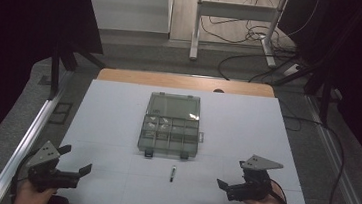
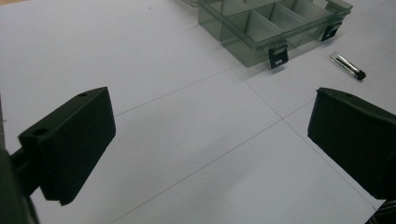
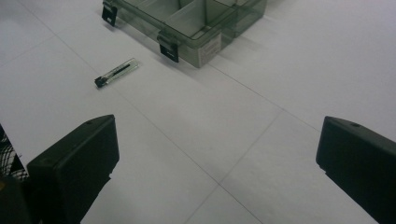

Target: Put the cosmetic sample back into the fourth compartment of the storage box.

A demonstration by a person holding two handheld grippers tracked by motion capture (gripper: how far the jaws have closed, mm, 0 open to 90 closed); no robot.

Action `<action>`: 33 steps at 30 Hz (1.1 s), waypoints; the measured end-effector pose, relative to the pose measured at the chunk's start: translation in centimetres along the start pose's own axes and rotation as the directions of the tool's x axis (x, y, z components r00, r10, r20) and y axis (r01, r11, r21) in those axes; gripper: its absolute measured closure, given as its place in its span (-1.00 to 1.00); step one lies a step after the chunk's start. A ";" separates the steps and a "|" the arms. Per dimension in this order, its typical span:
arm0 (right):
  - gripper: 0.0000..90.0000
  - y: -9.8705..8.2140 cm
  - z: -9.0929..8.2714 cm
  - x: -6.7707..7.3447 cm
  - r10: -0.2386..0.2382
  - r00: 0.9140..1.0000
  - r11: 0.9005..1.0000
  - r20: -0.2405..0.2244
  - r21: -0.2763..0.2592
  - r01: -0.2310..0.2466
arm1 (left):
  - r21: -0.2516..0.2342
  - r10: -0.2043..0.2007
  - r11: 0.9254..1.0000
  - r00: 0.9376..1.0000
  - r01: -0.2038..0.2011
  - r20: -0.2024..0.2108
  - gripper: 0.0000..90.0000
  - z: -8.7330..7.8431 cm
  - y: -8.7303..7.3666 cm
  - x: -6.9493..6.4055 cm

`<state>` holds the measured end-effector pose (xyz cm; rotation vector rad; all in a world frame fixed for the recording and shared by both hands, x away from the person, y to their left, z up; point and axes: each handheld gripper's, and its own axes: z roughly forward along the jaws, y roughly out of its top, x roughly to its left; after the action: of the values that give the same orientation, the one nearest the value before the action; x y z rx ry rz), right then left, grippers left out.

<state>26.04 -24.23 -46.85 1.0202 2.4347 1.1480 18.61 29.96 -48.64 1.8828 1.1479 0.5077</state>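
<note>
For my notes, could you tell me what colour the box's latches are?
Black latches, clearest in the right gripper view.

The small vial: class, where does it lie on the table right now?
In the high view the vial lies on the white table, just in front of the compartment box, between the left gripper and right gripper.

No readable text, label or number stands on anything here.
</note>
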 end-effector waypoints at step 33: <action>-1.00 2.7 4.4 2.5 -0.070 0.995 0.994 -0.074 0.079 0.076 | 0.008 0.009 1.000 1.000 -0.009 0.001 -0.97 0.1 0.0 0.0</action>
<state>27.79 -18.82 -47.52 0.9194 2.5710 1.0871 18.66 29.89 -48.65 1.8957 1.1424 0.5078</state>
